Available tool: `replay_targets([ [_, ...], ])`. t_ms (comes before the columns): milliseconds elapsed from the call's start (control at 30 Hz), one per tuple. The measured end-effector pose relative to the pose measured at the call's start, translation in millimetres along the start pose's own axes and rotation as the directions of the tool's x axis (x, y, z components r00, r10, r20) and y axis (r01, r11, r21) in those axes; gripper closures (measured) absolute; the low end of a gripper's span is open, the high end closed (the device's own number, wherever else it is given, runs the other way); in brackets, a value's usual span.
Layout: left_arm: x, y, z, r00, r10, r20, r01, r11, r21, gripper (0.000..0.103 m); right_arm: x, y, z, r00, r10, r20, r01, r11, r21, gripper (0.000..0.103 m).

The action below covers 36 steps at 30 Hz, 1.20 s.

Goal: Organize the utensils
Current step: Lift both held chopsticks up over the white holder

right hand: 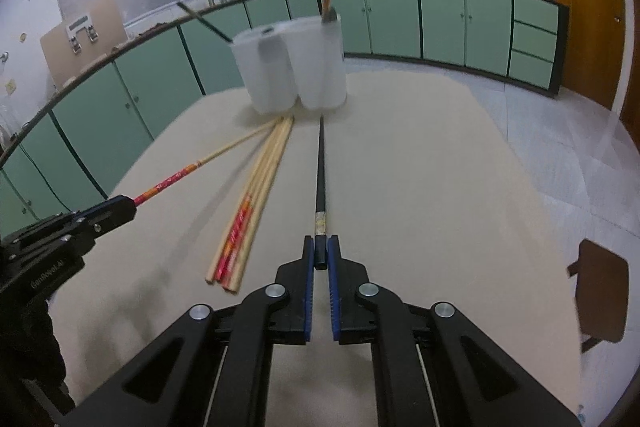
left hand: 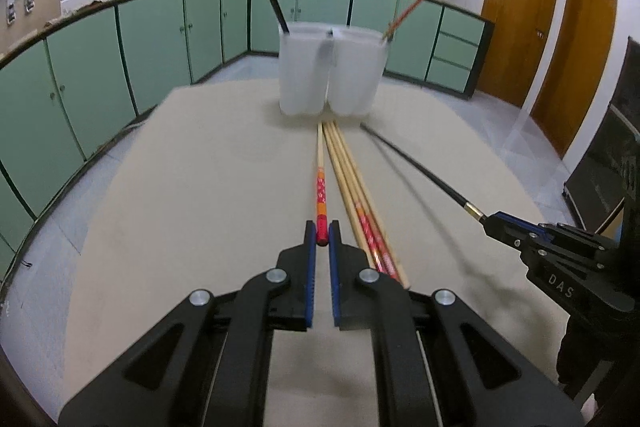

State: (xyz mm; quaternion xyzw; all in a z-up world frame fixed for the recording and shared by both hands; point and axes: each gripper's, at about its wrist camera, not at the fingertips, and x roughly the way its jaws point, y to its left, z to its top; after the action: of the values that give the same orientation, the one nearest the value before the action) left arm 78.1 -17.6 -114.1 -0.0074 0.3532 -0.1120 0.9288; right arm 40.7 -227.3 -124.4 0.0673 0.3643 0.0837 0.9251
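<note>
My left gripper [left hand: 322,233] is shut on the red end of a red-patterned wooden chopstick [left hand: 321,183] that points at the holders. My right gripper [right hand: 320,249] is shut on the end of a black chopstick [right hand: 320,171], also pointing at the holders. Between them several wooden chopsticks [left hand: 360,203] lie on the beige table [left hand: 180,195]; they also show in the right wrist view [right hand: 256,203]. Two frosted white holders stand side by side at the far end: the left holder [left hand: 302,75] has a black chopstick in it, the right holder [left hand: 358,75] a red one.
Green kitchen cabinets [left hand: 160,39] run behind and to the left of the table. Wooden doors [left hand: 516,27] are at the right. A brown chair [right hand: 600,287] stands by the table's right edge. The right gripper's body [left hand: 560,259] sits at my left view's right side.
</note>
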Motion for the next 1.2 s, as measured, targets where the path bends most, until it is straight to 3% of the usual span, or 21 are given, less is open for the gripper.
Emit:
replay_targets([
  [367,-35,4,39,0.991,0.0,0.136,-0.001,1.0,0.01,0.098,-32,3,42,0.995,0.006,0.103,-0.003,1.0,-0.025,0.096],
  [767,-55,-1,107,0.963,-0.031,0.268,0.015,0.998,0.062,0.098,-65,9,113,0.98,0.064,0.189,-0.044,0.993,-0.106,0.097],
  [1200,-66,-11,138,0.949,-0.097,0.3,0.066,0.991,0.113,0.098,-74,24,158,0.979,0.108,0.175,-0.072,0.977,-0.2,0.097],
])
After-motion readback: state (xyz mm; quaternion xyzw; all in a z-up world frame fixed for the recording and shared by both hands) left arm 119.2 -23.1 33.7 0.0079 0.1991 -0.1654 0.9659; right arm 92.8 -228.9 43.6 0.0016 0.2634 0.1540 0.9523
